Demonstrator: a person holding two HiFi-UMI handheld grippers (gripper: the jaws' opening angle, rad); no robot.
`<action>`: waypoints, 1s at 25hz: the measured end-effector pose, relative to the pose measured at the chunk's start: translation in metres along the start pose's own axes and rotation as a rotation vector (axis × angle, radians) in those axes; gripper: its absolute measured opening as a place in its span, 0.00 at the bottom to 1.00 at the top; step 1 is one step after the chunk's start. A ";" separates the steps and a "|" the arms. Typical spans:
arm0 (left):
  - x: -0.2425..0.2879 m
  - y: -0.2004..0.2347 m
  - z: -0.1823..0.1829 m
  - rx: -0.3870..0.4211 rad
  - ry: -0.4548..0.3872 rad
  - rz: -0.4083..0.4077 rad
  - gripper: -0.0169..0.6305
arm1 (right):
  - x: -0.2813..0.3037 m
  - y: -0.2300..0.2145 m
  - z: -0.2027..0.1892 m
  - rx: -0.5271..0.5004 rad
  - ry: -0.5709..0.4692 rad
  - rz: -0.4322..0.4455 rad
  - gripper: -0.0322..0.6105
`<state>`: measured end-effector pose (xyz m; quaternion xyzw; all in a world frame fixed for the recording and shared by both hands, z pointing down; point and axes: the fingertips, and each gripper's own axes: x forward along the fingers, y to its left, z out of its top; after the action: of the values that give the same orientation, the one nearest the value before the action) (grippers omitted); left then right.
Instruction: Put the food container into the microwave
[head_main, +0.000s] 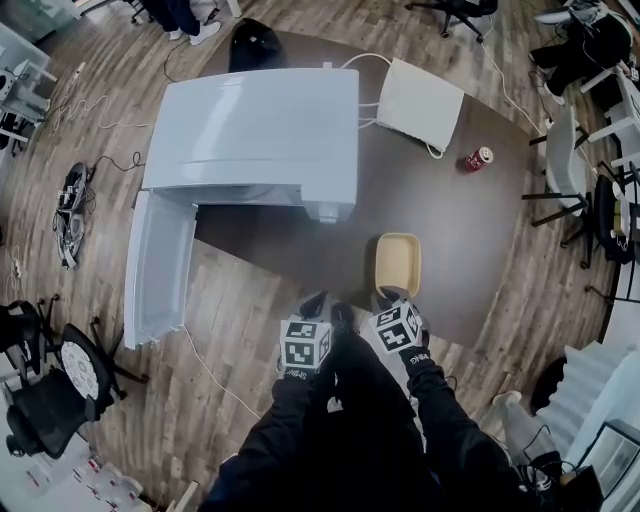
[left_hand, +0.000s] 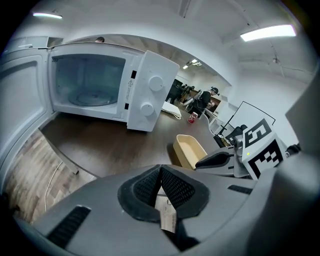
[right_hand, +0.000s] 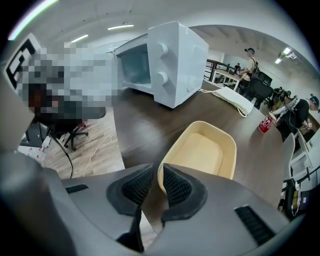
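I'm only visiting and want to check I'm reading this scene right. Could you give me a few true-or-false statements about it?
1. The microwave has its door open. True.
2. The container is inside the microwave. False: it sits outside it, on the table.
3. A red can is on the table. True.
4. The left hand-held gripper has its jaws wide apart. False: they are together, holding nothing.
5. The container is full of food. False: it looks empty.

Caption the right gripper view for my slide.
Right gripper, fingers slightly apart at the near rim of the cream food container; open white microwave beyond on the dark table.
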<state>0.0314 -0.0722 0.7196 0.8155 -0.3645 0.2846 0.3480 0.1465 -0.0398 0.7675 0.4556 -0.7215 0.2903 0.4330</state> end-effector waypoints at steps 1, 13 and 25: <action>0.001 0.000 -0.002 -0.002 0.004 0.000 0.08 | 0.003 -0.001 -0.003 -0.003 0.009 0.000 0.17; 0.003 0.010 -0.005 -0.038 0.014 0.032 0.08 | 0.001 -0.003 0.002 -0.136 0.009 -0.068 0.11; -0.039 0.042 -0.004 -0.101 -0.055 0.152 0.08 | -0.025 0.080 0.042 -0.393 -0.094 0.071 0.11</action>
<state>-0.0249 -0.0749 0.7091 0.7744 -0.4484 0.2689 0.3561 0.0637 -0.0305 0.7241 0.3498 -0.7991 0.1376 0.4691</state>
